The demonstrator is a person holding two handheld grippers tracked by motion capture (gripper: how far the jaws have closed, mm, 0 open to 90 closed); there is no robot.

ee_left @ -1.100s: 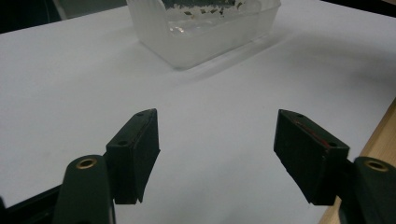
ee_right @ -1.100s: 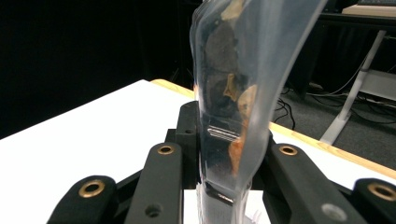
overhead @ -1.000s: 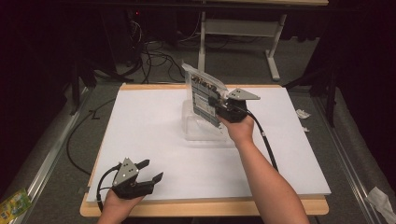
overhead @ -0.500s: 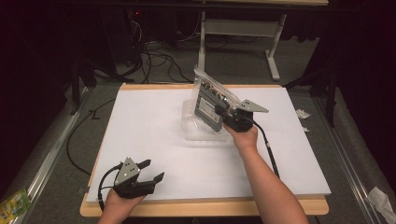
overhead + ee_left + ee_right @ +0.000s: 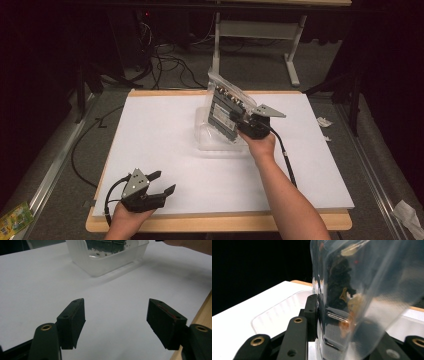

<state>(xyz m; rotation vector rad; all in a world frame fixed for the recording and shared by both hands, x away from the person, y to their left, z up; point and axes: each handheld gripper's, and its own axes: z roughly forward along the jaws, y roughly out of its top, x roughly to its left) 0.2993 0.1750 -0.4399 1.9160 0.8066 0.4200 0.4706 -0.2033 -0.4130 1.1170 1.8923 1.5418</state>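
At the table's centre, toward one o'clock, my right gripper (image 5: 239,121) is clamped on a clear plastic bag (image 5: 226,107) holding a dark circuit board, and the bag hangs tilted directly over a clear plastic tub (image 5: 210,137) on the white sheet (image 5: 160,130). The relation that counts for me is this: the bag lies at nine o'clock from the claw, its long axis running steeply from the tub's floor up toward twelve o'clock and leaning away from me, its lower edge seemingly already inside the tub walls. I judge the coming move to be a lowering and laying-flat, so that lean will have to come down along the tub's length. My right hand (image 5: 259,145) is plainly the nearer one; my left gripper (image 5: 165,183) rests well apart at seven o'clock near the table's front edge, jaws spread with nothing between them. From above I get the bag's tilt and its place over the tub. The right gripper view gives what that cannot: the left pad (image 5: 312,315) pressed flat against the bag (image 5: 362,290), the film wrinkling around the board, the tub's floor (image 5: 279,312) just beyond. The left gripper view shows the tub (image 5: 107,258) side-on at twelve o'clock, the board's lower end visible through its wall.
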